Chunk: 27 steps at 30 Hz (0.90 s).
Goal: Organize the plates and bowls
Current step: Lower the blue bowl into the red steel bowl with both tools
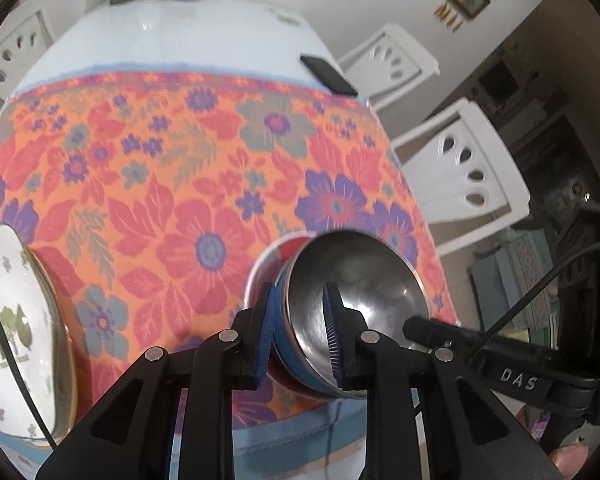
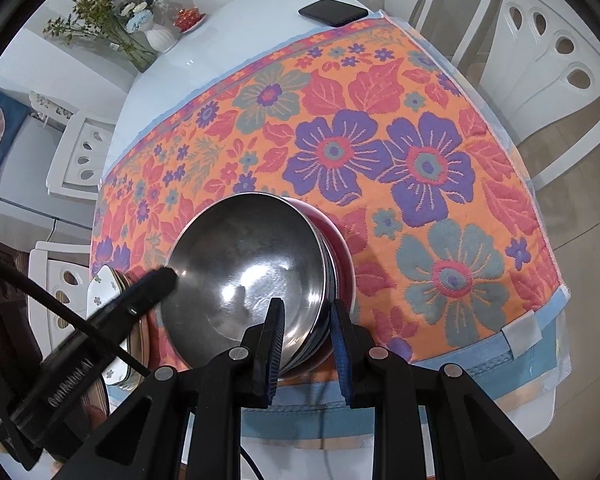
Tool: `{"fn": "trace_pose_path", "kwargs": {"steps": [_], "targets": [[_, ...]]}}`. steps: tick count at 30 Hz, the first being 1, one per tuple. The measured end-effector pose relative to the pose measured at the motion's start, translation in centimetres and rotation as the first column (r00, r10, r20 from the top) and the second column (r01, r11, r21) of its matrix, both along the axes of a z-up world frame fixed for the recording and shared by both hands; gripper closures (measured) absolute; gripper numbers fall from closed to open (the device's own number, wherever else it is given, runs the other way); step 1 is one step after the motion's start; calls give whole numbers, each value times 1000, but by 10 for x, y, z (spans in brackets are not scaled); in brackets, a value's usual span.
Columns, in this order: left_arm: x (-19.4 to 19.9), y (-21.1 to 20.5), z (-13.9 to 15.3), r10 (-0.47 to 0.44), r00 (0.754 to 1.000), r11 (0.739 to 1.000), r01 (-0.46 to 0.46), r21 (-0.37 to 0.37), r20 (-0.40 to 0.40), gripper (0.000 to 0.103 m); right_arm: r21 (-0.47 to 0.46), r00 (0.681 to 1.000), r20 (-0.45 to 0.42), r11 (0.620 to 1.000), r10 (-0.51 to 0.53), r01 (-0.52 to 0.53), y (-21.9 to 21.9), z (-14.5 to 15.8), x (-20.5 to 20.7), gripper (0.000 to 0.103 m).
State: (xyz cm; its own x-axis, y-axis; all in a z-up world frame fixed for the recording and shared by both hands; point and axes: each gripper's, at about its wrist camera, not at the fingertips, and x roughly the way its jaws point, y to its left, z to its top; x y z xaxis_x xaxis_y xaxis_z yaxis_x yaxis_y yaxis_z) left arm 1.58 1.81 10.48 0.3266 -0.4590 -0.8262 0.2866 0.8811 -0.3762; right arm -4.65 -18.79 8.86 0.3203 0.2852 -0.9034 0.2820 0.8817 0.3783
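Left gripper (image 1: 298, 334): blue-padded fingers closed onto the rim of the bowl stack, one pad against the outer wall, the other inside the steel bowl.
Right gripper (image 2: 306, 346): closed the same way on the opposite rim, one finger inside the top bowl, the other outside the stack wall; gap between pads is only the wall thickness.
Steel bowl (image 2: 244, 276): top of the stack, directly ahead of both tools, tilted toward each camera so the shiny interior shows.
Nested bowls: a blue-walled bowl (image 1: 292, 364) sits under the steel one in the left wrist view; a red bowl with a white rim (image 2: 342, 256) is outermost in the right wrist view.
Stack contact with cloth: cannot tell whether it rests on it or is raised.
Floral cloth (image 2: 380, 128): orange with purple and red flowers, spread beneath and beyond the stack.
Plates (image 1: 16, 320): white with a green tree print, stacked left of the left gripper, apart from the bowls; edges blurred.
Table (image 1: 188, 36): bare white top beyond the cloth.
Phone (image 2: 332, 11): dark, far ahead of the right gripper, at the cloth's far edge.
Vase of flowers (image 2: 160, 38): far left of the right gripper, at the table's back edge.
Chairs (image 1: 460, 168): white, to the right of the left gripper.
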Motion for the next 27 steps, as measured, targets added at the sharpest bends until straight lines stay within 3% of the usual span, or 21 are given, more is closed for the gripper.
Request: {"fn": "trace_pose_path", "kwargs": {"steps": [11, 22, 27], "targets": [[-17, -1, -19, -38, 998, 999, 39, 10, -58, 82, -21, 1000, -5, 999, 26, -26, 15, -2, -14, 80], [-29, 0, -25, -44, 997, 999, 45, 14, -63, 82, -42, 1000, 3, 999, 23, -23, 23, -8, -24, 80], [-36, 4, -15, -34, 999, 999, 35, 23, -23, 82, -72, 999, 30, 997, 14, -12, 21, 4, -31, 80]]}}
